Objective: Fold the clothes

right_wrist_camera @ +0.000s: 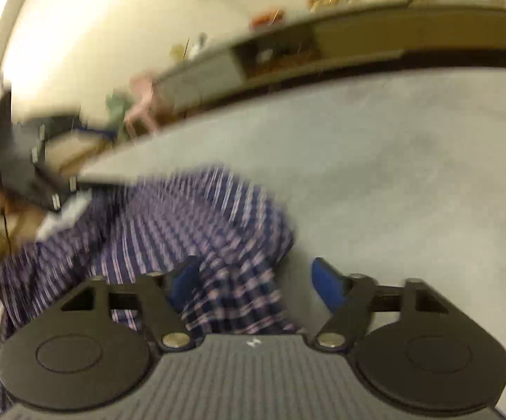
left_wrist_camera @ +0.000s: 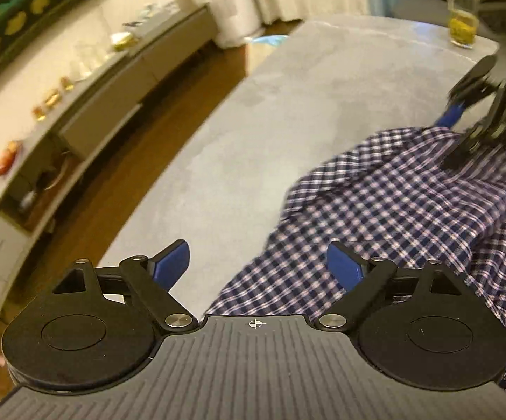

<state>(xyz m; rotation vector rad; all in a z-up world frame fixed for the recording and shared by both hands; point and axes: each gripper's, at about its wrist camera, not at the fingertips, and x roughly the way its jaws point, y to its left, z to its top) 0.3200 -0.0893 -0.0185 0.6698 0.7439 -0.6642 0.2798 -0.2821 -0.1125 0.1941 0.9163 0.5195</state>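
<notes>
Checked navy-and-white cloth, the shirt (left_wrist_camera: 393, 210), lies rumpled on the grey bench (left_wrist_camera: 270, 122), bunched toward its near right part as the left wrist view shows it, with one fold reaching down beside the near edge. The left gripper (left_wrist_camera: 256, 267) hangs above that fold with its jaws spread wide; the blue pads (left_wrist_camera: 172, 262) hold nothing, one over bare bench surface, the other over the cloth. In the same view the right gripper (left_wrist_camera: 463, 105) sits at the far end of the shirt, blurred, its black linkage against the fabric and a bit of blue pad showing just beyond the cloth's edge.

From the right wrist view, the right gripper (right_wrist_camera: 253, 276) has its jaws apart, with a ridge of the shirt (right_wrist_camera: 200, 231) lying between them; the left pad is against or partly behind the fabric, the right pad is over bare bench (right_wrist_camera: 410, 161). Motion blur hides whether the cloth is pinched at all.

A glass jar (left_wrist_camera: 462, 10) with yellow contents stands at the far right corner of the bench. Beyond the bench's left edge, a low sideboard (left_wrist_camera: 88, 105) carrying small items runs along the wall.
</notes>
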